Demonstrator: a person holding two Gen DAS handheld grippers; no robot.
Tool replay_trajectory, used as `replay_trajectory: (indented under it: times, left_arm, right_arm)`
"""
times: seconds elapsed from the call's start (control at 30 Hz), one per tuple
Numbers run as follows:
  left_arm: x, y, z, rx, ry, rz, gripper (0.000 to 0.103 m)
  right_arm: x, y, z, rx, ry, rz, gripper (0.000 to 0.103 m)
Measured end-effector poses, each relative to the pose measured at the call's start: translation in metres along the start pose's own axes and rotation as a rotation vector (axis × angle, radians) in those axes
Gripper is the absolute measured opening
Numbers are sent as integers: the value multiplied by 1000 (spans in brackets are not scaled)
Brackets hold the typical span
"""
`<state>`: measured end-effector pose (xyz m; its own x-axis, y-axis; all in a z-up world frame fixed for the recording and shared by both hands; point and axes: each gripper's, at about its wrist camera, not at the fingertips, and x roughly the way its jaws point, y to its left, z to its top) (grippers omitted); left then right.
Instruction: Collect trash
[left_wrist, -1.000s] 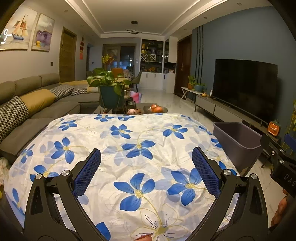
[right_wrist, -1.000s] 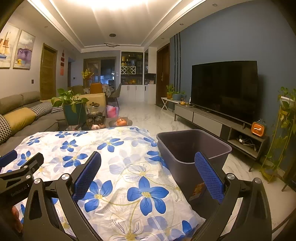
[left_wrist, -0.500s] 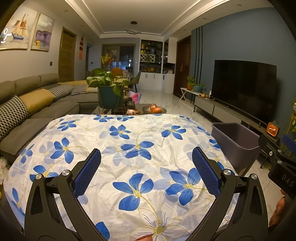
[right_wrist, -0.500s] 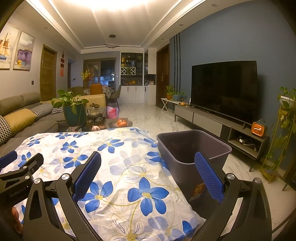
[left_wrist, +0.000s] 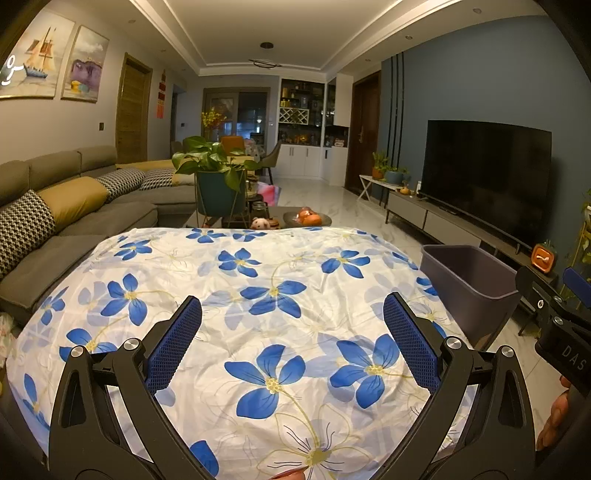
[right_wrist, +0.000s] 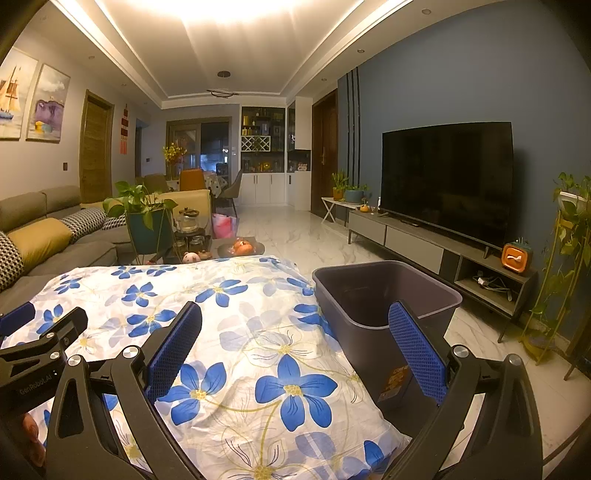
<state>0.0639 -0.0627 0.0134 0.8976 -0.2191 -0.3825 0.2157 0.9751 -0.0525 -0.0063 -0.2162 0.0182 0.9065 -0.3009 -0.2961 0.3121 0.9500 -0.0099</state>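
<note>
A dark grey plastic bin (right_wrist: 384, 295) stands on the floor at the right edge of a table covered in a white cloth with blue flowers (right_wrist: 236, 332). It also shows in the left wrist view (left_wrist: 469, 280), and its inside looks empty. My left gripper (left_wrist: 291, 343) is open and empty above the cloth (left_wrist: 258, 295). My right gripper (right_wrist: 295, 350) is open and empty, over the cloth's right edge beside the bin. No trash shows on the cloth.
A grey sofa (left_wrist: 55, 229) runs along the left. A potted plant (left_wrist: 218, 177) and a bowl of oranges (left_wrist: 308, 218) stand past the table's far end. A TV (right_wrist: 447, 181) on a low cabinet (right_wrist: 443, 251) lines the right wall.
Both views have shifted only slightly. The grippers stay open and nothing was picked up.
</note>
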Motion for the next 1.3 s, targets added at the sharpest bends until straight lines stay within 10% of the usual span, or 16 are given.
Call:
replay_trajectory:
  times: [1.0, 1.3]
  left_arm:
    - [-3, -5, 0, 4, -5, -6, 97]
    - [-3, -11, -1, 22, 7, -21, 78]
  right_arm:
    - [0, 1, 3, 3, -2, 3, 97]
    - [-1, 1, 1, 2, -4, 3, 97]
